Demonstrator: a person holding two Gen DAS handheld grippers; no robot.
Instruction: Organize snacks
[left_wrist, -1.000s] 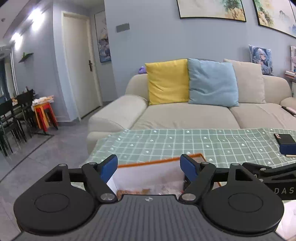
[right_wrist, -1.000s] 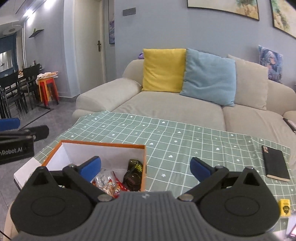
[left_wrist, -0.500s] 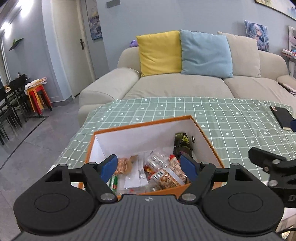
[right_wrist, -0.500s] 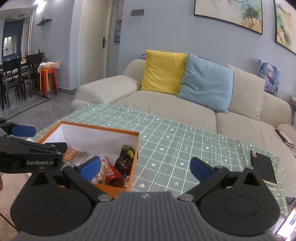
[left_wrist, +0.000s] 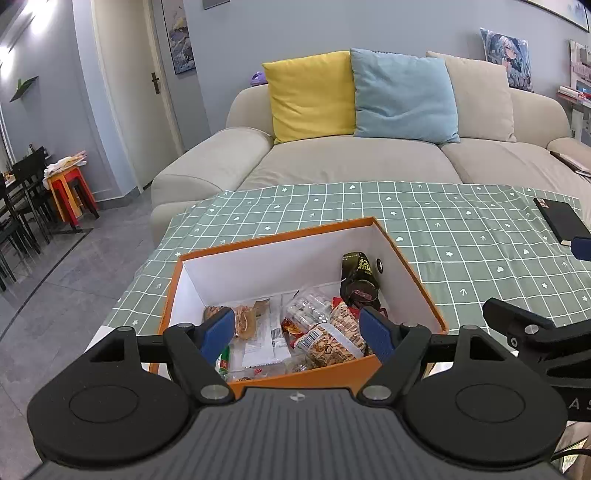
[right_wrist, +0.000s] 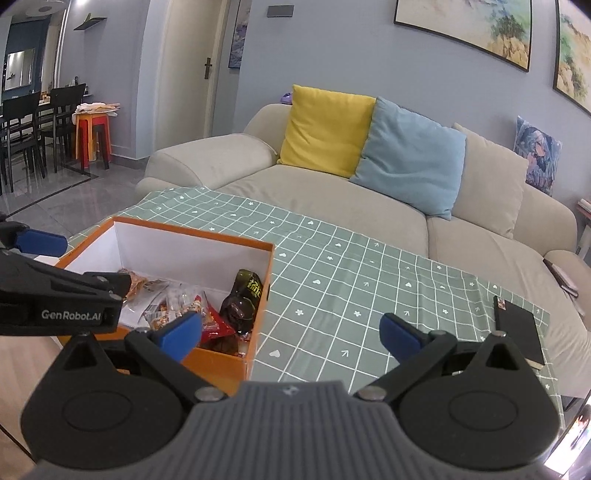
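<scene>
An orange box (left_wrist: 288, 236) with white inner walls stands on the green checked tablecloth (left_wrist: 461, 236). It holds several snack packets: a peanut bag (left_wrist: 328, 341), a dark green packet (left_wrist: 356, 269) and clear wrapped sweets (left_wrist: 306, 308). My left gripper (left_wrist: 297, 334) is open and empty, above the box's near edge. My right gripper (right_wrist: 290, 332) is open and empty, above the box's right near corner (right_wrist: 236, 363) and the cloth beside it. The box (right_wrist: 166, 240) and dark packet (right_wrist: 249, 286) also show in the right wrist view.
A black notebook (right_wrist: 519, 330) lies on the cloth at the far right. A beige sofa (left_wrist: 369, 162) with yellow and blue cushions stands behind the table. Dining chairs and a red stool (right_wrist: 90, 136) stand far left.
Both grippers have risen and tilted down, so the box's inside and its snacks came into view. The right gripper has moved right of the box. Both stayed open.
</scene>
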